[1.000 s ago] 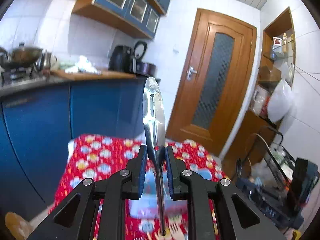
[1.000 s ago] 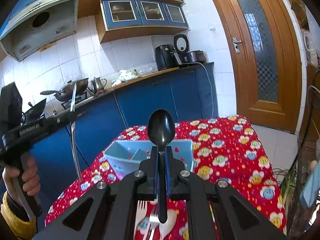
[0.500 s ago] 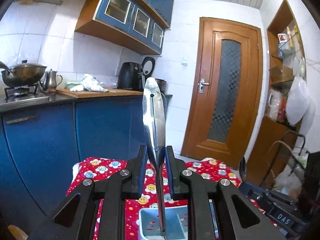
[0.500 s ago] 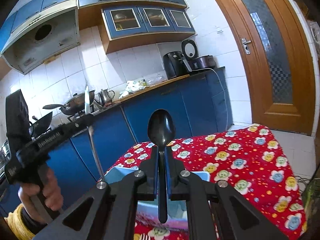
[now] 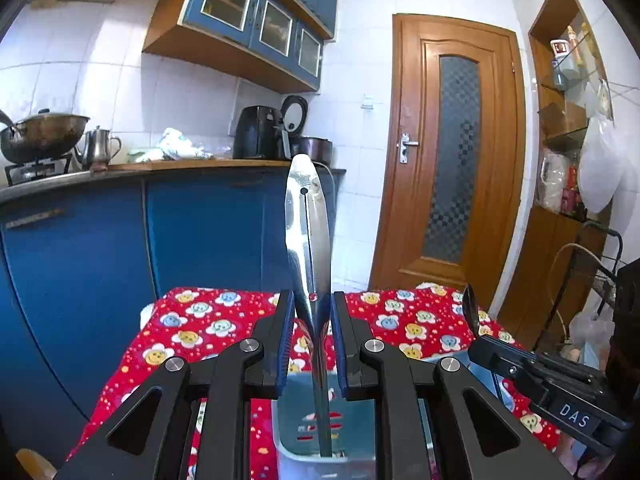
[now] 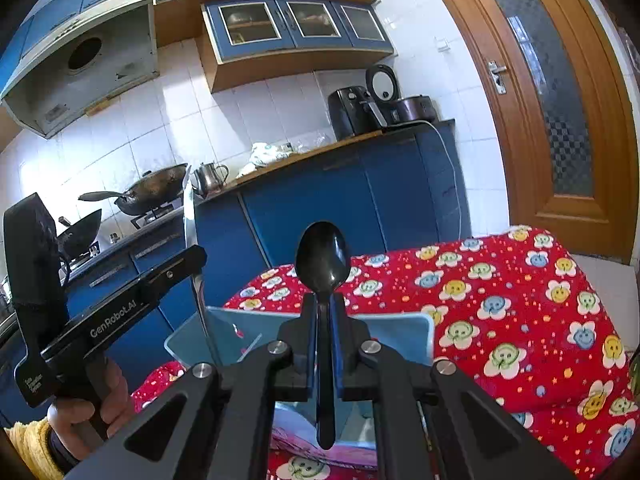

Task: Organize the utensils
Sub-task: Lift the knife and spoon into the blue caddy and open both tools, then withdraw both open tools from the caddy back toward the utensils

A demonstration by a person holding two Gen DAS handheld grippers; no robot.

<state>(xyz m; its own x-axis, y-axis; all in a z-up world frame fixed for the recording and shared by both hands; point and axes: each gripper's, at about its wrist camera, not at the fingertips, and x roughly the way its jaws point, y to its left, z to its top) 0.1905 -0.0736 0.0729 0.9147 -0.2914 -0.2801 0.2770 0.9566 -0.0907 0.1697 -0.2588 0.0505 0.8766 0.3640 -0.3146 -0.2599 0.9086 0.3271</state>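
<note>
My left gripper (image 5: 311, 316) is shut on a shiny metal utensil handle (image 5: 308, 236) that stands upright, its lower end reaching down into a light blue utensil bin (image 5: 304, 432). My right gripper (image 6: 325, 312) is shut on a black plastic spoon (image 6: 322, 258), bowl up, held above the same blue divided bin (image 6: 404, 332). The left gripper with its metal utensil (image 6: 188, 208) shows at the left of the right wrist view, over the bin's left side. The right gripper and black spoon (image 5: 470, 312) show at the right of the left wrist view.
The bin stands on a table with a red flowered cloth (image 6: 520, 320). Blue kitchen cabinets (image 5: 80, 260) and a counter with pots and a kettle lie behind. A wooden door (image 5: 456, 152) is at the right. A rack with clutter (image 5: 592, 272) stands far right.
Both grippers have come down and closer to the bin. The metal utensil's lower end now sits inside the bin. The right gripper now shows beside the left one.
</note>
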